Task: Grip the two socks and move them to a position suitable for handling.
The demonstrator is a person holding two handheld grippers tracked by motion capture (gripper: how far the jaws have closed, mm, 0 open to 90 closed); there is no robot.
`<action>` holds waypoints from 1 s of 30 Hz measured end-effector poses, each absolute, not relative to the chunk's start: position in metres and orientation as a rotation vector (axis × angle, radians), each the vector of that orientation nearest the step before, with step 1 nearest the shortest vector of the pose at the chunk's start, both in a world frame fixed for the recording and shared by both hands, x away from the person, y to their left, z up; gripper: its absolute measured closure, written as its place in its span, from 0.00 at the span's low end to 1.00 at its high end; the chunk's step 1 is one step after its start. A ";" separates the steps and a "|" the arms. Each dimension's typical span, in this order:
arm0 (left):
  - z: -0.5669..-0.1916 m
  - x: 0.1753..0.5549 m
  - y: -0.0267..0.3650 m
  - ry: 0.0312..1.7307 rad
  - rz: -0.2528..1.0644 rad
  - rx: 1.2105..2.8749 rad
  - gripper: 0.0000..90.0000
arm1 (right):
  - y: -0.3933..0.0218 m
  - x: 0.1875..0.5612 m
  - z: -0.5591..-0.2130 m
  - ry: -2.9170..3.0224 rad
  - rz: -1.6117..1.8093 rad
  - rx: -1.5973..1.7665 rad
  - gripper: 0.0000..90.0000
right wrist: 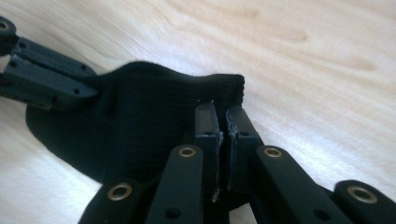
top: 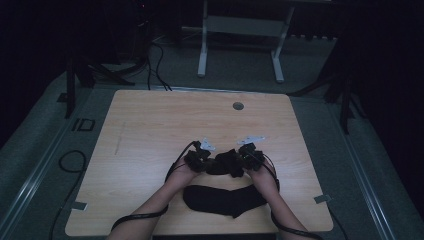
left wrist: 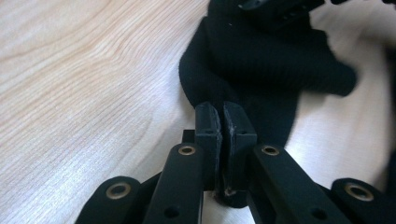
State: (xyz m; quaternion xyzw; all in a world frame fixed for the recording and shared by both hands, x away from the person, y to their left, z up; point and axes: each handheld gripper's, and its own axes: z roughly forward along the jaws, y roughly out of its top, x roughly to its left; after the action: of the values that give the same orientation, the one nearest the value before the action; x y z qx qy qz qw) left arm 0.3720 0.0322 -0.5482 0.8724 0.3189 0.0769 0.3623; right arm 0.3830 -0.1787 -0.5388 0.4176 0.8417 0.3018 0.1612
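Judging from its slack folds, we take the black sock [top: 225, 162] to be light, soft and limp, with no stiffness to keep a shape, so it will sag wherever it is unsupported; the best places to take hold are its edges, and the ribbed cuff above all, where the knit is thicker and less likely to slip from the pads. It is plain black, finely ribbed, bunched up on the wooden worktop [top: 150, 130] near its middle, between our two hands. The left hand-held gripper [left wrist: 222, 114] has its jaws drawn together with a fold of the sock's edge pinched between them, on the left of the bundle. The right hand-held gripper [right wrist: 222, 116] is likewise closed narrow on the cloth, just beside the ribbed cuff at the sock's right end, and its view also shows the other gripper clamped on the far edge. A second black sock [top: 225, 200] lies flat on the worktop nearer to us, just apart from the held one, spread lengthways between our forearms.
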 end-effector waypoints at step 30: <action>-0.548 0.369 0.096 0.913 0.276 2.278 0.95 | -0.252 0.377 -0.539 2.277 0.944 1.404 0.94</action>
State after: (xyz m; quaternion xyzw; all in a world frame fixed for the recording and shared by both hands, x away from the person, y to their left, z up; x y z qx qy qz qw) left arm 0.3689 0.0959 -0.5483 0.8709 0.3490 0.1057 0.3296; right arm 0.3771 -0.2522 -0.5389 0.4891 0.7934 0.3290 0.1519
